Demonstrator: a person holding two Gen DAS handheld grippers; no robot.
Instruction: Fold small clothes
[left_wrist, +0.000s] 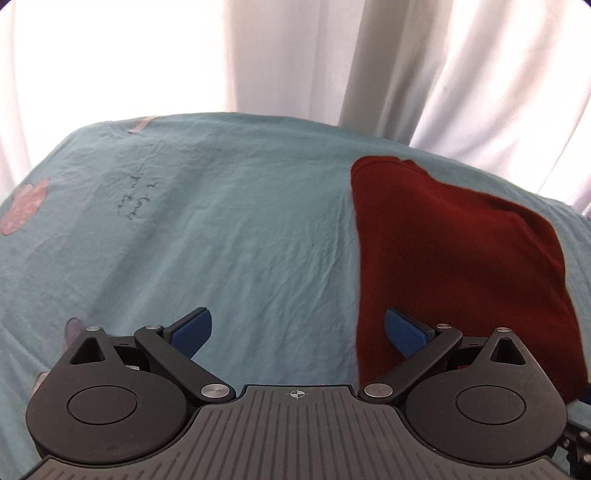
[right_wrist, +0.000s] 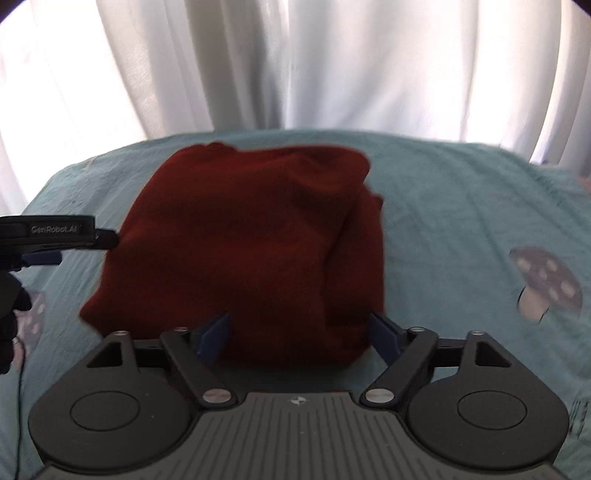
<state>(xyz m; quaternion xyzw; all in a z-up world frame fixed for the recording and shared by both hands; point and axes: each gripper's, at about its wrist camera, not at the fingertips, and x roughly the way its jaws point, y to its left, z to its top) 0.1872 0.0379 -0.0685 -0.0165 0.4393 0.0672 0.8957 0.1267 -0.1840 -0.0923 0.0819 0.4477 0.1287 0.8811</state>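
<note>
A dark red garment (right_wrist: 243, 243) lies folded into a thick block on the teal sheet (right_wrist: 461, 206). My right gripper (right_wrist: 300, 336) hovers over the block's near edge. Its jaws are open, the blue pads (right_wrist: 214, 334) are wide apart, and red cloth shows between them without being pinched. In the left wrist view the garment (left_wrist: 454, 251) fills the right side. My left gripper (left_wrist: 297, 332) is open and straddles its left edge, with one pad over the cloth and the other over bare sheet. From the right wrist view the left gripper (right_wrist: 62, 236) shows at the garment's left side.
The sheet (left_wrist: 184, 229) carries mushroom prints (right_wrist: 543, 280) and a line of handwriting-style text (left_wrist: 135, 199). White curtains (right_wrist: 332, 62) hang just behind the far edge. A dark-gloved hand (right_wrist: 9, 317) and a thin cable are at the left border of the right wrist view.
</note>
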